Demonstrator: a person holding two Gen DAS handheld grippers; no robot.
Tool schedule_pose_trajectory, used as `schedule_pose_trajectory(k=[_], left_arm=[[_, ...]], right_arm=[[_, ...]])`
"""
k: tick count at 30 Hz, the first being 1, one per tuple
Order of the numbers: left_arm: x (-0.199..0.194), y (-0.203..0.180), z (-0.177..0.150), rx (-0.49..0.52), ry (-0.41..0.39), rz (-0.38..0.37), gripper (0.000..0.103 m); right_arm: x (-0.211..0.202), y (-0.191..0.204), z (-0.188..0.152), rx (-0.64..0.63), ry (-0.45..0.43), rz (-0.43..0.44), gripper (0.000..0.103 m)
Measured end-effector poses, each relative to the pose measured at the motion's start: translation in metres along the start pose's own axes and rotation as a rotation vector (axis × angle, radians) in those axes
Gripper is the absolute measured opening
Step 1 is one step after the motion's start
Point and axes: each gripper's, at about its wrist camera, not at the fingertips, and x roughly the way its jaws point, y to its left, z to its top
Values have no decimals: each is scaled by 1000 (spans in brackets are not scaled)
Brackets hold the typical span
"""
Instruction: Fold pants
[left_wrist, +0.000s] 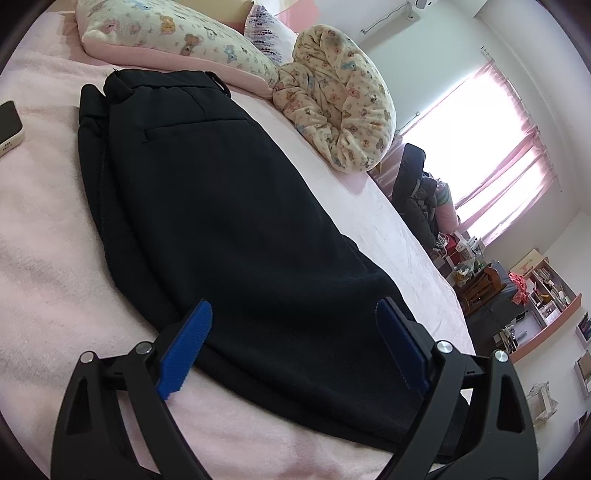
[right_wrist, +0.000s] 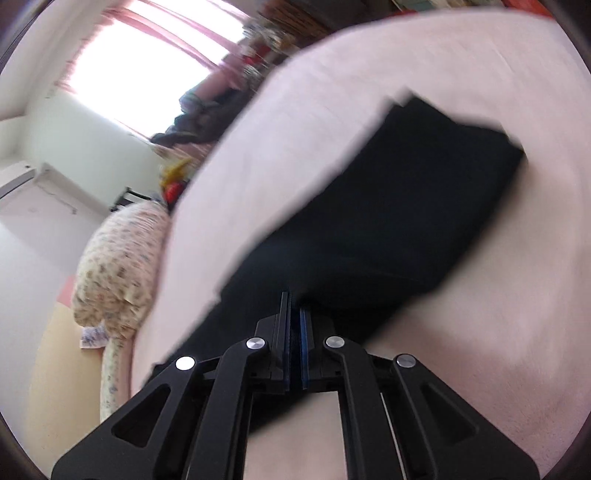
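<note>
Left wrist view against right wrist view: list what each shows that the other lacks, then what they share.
Only the left wrist view: the waistband and back pocket of the black pants, a phone at the left edge, a teddy-print pillow, and the left gripper with jaws wide open over the pants. Only the right wrist view: the right gripper, jaws shut on a pinch of the black fabric, with the far squared end of the pants. Both: the pants, the pink bed, the bundled teddy-print blanket and the pink-curtained window.

bare bed (left_wrist: 55, 277) beside pants (left_wrist: 221, 221)
</note>
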Motion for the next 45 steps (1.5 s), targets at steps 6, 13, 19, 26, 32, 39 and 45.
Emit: schedule_pose_trajectory(k=[6, 13, 19, 26, 32, 39, 45], left_arm=[[0, -1, -1, 2, 0, -1, 91], [-2, 0, 0, -15, 5, -21, 94], [-2, 0, 0, -16, 8, -23, 94], [-2, -1, -1, -11, 8, -19, 94], [-1, -3, -2, -1, 7, -16, 95], [2, -7, -5, 20, 3, 6, 95], [2, -7, -5, 19, 4, 6, 95]], right_arm=[[-13, -30, -12, 53, 99, 26, 16], [-65, -47, 4, 196, -30, 103, 41], [-61, -74, 21, 396, -38, 104, 41], [-68, -80, 29, 404, -144, -66, 41], [-49, -77, 51, 301, -119, -148, 4], [-63, -2, 81, -66, -242, -180, 3], [-30, -46, 96, 21, -121, -359, 3]])
